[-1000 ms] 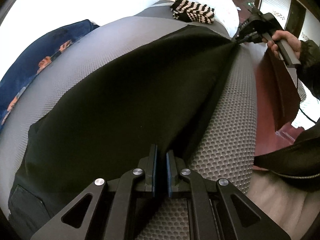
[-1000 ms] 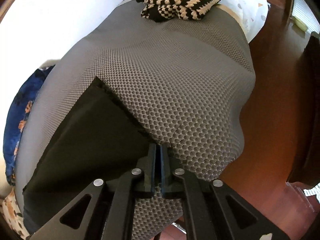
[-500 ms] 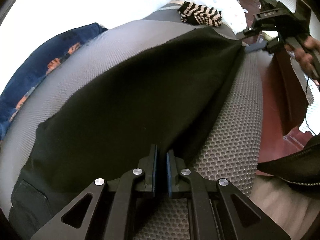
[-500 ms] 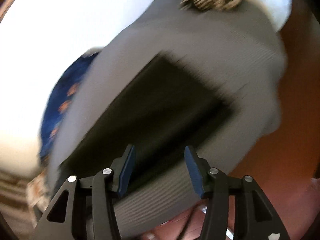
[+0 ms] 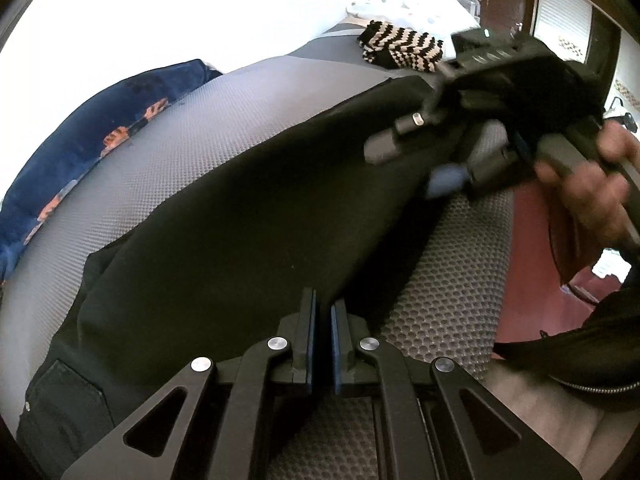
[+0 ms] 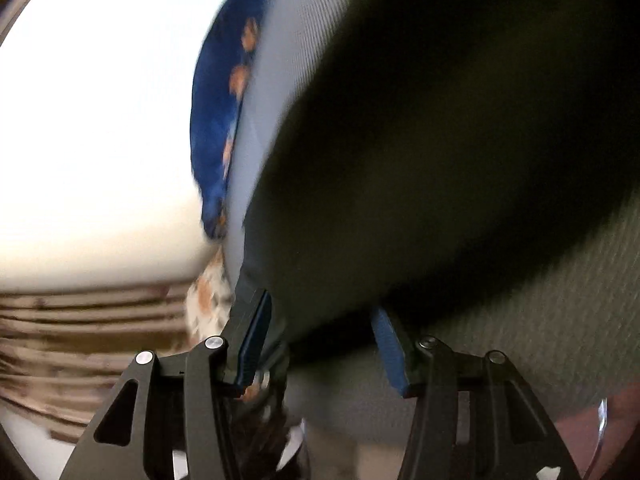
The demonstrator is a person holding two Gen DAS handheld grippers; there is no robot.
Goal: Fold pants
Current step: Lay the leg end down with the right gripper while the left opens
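The left gripper (image 5: 322, 312) sat at the bottom centre of its own view with its jaws shut, only a thin slit showing between the blue pads; the near edge of the black pants (image 5: 248, 216) ran right up to the tips, though whether cloth was pinched there could not be told. From those tips the pants stretched up and to the right as one long dark band across the grey mesh bed cover (image 5: 444, 292), their far end reaching the upper right of the frame. There the right gripper (image 5: 416, 160), blurred, hung over that end, held by a hand (image 5: 588, 184) at the right edge. Its jaws stood partly apart and were closing, with nothing pressed between the pads. In the right wrist view, also blurred, those pads (image 6: 256, 336) framed the lower edge of the pants (image 6: 440, 140), which filled the centre and right of the frame without being gripped. Beyond the pants in the left view, a striped knitted piece (image 5: 400, 46) lay near the top centre, a white pillow (image 5: 416, 4) behind it, and a blue patterned cloth (image 5: 88, 136) lay along the left side.
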